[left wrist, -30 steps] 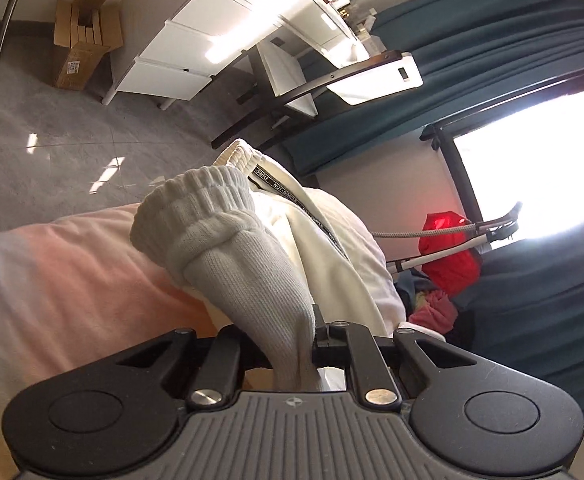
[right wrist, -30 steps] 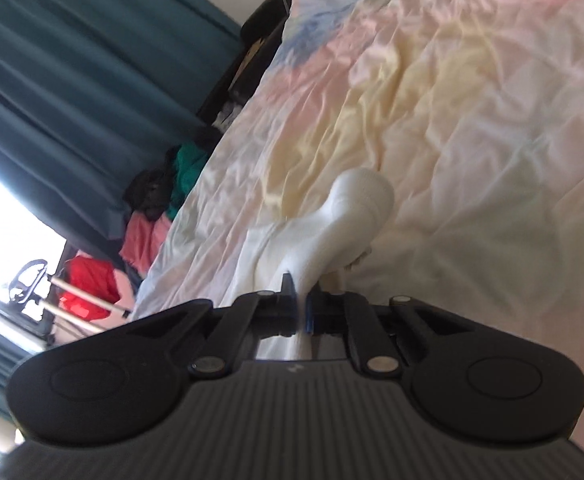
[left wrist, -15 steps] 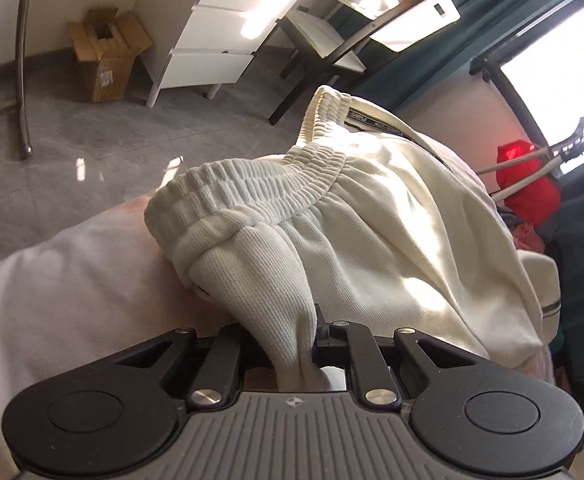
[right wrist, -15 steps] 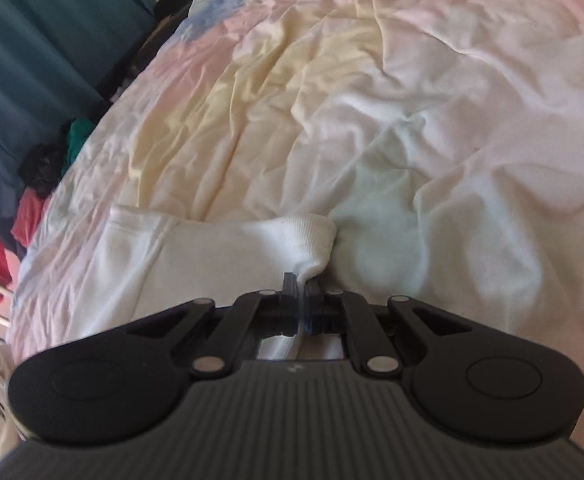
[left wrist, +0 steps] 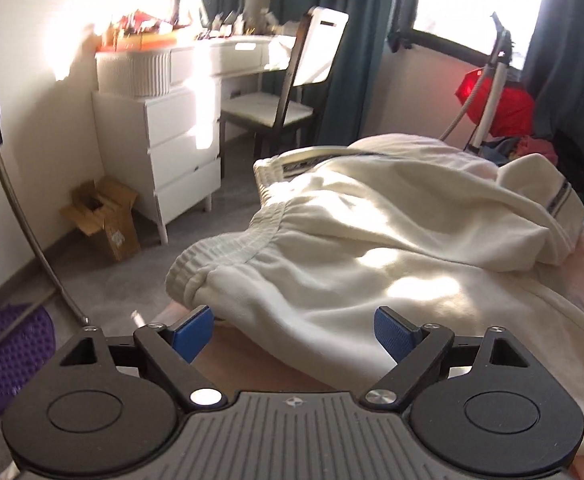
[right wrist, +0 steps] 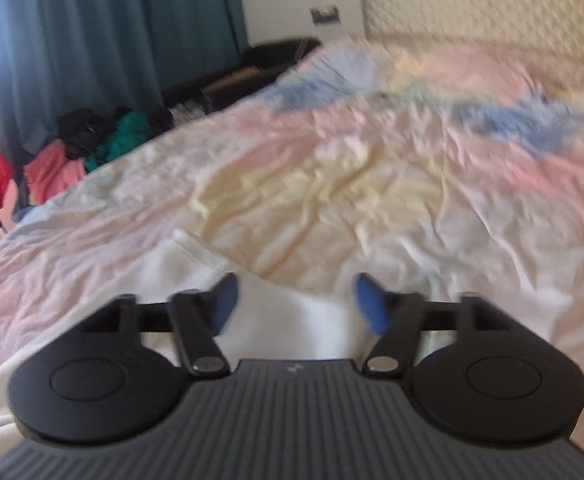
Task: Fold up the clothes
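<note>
Both grippers, pinched on cream fabric half a second ago, have let go: the left gripper (left wrist: 294, 330) now stands with its blue-padded fingers (left wrist: 392, 328) spread wide and nothing between them, and the right gripper (right wrist: 294, 304) is likewise spread — its picture is blurred. Cream knitted sweatpants (left wrist: 372, 248) with a ribbed elastic waistband lie bunched on the pastel pink, yellow and blue bedsheet (right wrist: 372, 184), at the bed's near edge; the waistband end overhangs toward the grey floor (left wrist: 103, 280), just ahead of the left fingers. In the right wrist view a white cloth corner (right wrist: 292, 312) of the same garment lies flat between and below the open fingers, with wide, wrinkled, bare sheet beyond it up to the quilted beige headboard (right wrist: 480, 4). Beside the bed stand a white chest of drawers (left wrist: 171, 148), a dark-framed chair with a white seat (left wrist: 283, 100) and an open brown cardboard box (left wrist: 103, 220) whose contents cannot be told. Coloured clothes — red, pink, green, black (right wrist: 71, 148) — are heaped beneath the teal curtains (right wrist: 111, 36).
</note>
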Demonstrator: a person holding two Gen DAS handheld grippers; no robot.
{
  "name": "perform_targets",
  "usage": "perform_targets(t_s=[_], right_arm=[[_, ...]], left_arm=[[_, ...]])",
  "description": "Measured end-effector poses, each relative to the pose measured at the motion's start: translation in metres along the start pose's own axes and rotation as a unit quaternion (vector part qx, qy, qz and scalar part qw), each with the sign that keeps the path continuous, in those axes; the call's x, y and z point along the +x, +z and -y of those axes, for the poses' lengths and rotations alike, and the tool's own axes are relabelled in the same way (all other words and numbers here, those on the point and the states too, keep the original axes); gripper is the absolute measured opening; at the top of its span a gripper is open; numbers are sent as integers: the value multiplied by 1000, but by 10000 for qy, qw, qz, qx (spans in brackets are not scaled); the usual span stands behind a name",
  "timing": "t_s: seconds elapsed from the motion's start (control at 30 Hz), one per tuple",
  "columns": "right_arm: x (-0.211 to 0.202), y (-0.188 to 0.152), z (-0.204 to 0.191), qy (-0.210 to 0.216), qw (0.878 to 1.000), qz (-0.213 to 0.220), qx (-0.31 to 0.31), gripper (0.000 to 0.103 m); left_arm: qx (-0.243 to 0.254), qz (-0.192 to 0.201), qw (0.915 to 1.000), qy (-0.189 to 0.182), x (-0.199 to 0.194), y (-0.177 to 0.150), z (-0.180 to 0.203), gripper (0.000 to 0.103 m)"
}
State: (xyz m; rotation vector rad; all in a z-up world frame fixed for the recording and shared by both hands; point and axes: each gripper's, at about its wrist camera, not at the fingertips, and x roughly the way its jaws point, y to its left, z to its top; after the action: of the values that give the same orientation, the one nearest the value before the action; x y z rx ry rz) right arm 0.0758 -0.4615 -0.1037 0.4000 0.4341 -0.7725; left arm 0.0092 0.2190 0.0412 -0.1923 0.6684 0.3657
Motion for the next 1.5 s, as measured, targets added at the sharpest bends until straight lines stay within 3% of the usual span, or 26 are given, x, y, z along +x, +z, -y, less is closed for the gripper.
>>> perform_targets(t_s=[0.1,0.2,0.33,0.4,0.5,0.6,0.77,0.9,1.07,1.2,1.5], right_arm=[[-21,6,-12,477,9980,387,-119,73],[-42,11,-32,1130,9924,440,-215,73],[-69,7,-52,2150,9766,83,-37,72],[-82,-1,-59,2514,9676,-195,109,72],[-103,-24,-68,2898,9561,-425,101,72],[-116,-38,-81,2969,9528,-614,-120,72],[-132,-42,-93,2953,9537,-411,-395,72],[-131,-42,-93,2869,9568,-306,-363,72],[-112,-43,-100,2735,9610,-249,-326,72],[-85,-47,-109,2535,9667,-207,-302,72],[-25,-56,-128,2082,9777,-123,-250,73]], left_arm=[[268,441,9984,-212,-31,-3,43,97],[412,911,9929,-644,-52,-12,86,102],[281,1159,9856,-1201,-56,-45,129,102],[224,1265,9836,-1267,-55,-70,139,102],[559,1192,9826,-1314,-51,-98,150,102],[744,1102,9826,-1295,-46,-103,155,102],[853,880,9834,-1339,-24,-102,165,102],[1456,647,9747,-1567,7,-87,197,102],[2438,837,9552,-1456,66,-59,274,102],[2912,868,9416,-1452,132,-29,350,102],[3335,912,9305,-1212,274,36,517,102]])
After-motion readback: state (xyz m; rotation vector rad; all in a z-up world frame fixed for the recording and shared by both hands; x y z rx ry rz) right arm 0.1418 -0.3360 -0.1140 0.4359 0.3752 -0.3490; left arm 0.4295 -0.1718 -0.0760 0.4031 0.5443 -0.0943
